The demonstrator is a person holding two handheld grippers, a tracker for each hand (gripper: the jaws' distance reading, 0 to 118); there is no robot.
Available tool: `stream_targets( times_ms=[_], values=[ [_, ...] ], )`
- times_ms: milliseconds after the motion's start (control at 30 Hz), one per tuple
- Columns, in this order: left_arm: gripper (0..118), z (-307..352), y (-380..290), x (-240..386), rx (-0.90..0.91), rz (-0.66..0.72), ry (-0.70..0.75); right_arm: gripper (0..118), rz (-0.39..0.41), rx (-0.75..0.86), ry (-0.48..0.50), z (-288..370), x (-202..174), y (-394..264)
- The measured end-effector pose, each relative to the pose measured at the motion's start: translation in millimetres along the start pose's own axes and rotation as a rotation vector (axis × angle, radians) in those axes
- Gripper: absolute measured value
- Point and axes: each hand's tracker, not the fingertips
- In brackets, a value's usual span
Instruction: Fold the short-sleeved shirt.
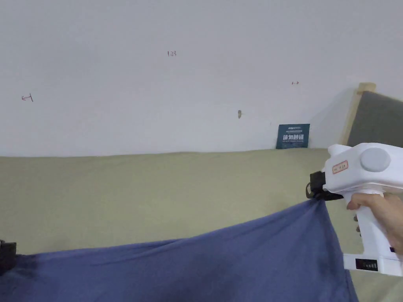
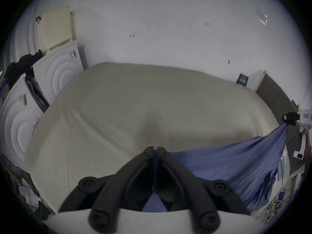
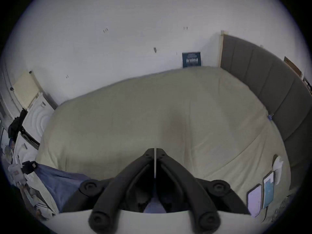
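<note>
Blue shirt [image 1: 220,263] hangs stretched above the bed [image 1: 157,196], my left tool [image 2: 155,149] and right tool [image 1: 315,192] each clamped tight on an upper corner; I judge the next move is laying it flat there.

Soft, even indoor light, no glare. The head view is sharp. Both gripper views are dimmer, slightly blurred, fisheye-bent at the edges, ringed by black corners.
</note>
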Motion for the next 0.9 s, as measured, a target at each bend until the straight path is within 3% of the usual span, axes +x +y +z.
stream_targets(
  times_ms=[233,433,500,633,733,900],
  values=[
    [4,82,67,12,0.198,-0.014,-0.011,0,-0.028,0.175,0.008,103,-8,51],
    [4,125,148,21,0.345,-0.022,0.005,0,-0.014,0.275,-0.021,138,-4,143],
    [4,134,181,23,0.388,-0.011,-0.001,0,0.027,0.328,-0.052,155,-12,177],
    [4,147,247,28,0.46,0.025,-0.009,0,-0.014,0.438,-0.035,192,-24,236],
    [4,166,283,34,0.545,0.009,-0.009,0,0.025,0.513,-0.081,223,-37,262],
    [4,190,292,41,0.701,0.038,0.009,0,-0.008,0.561,-0.032,249,-46,268]
  ],
)
